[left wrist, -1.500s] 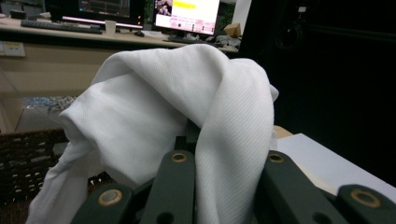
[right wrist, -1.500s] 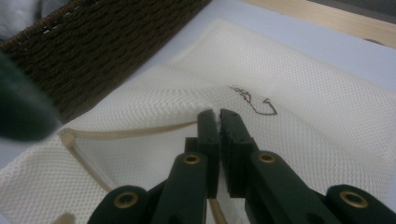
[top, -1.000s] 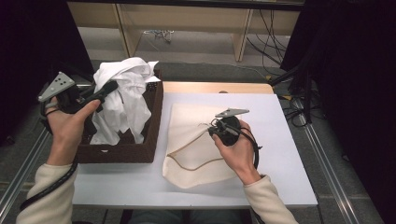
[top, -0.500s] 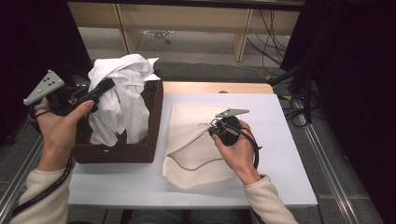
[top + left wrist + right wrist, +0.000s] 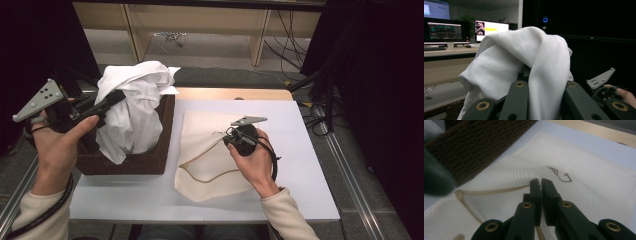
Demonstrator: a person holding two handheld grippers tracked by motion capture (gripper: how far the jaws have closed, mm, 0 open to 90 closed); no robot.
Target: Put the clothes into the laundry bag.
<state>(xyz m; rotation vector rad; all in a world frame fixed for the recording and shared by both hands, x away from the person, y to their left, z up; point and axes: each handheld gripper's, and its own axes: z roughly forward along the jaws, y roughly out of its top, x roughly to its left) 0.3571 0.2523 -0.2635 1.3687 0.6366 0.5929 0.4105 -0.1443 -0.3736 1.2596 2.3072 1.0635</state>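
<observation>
A white cloth hangs half out of the brown woven basket at the table's left. My left gripper is shut on its upper folds and holds it up; in the left gripper view the cloth drapes over the fingers and hides their tips. A cream mesh bag with a tan drawstring rim lies flat on the white table. My right gripper is shut on its raised rim, and the right gripper view shows the tips pinching the mesh.
The basket's wall stands just left of the bag. A wooden strip runs along the table's far edge, with cables on the floor beyond. My right gripper's grey plate shows in the left gripper view. Bare white tabletop lies right of the bag.
My left gripper has drawn leftward and a little up with the white cloth, pulling it higher out of the basket. The right gripper and the bag have stayed put.
</observation>
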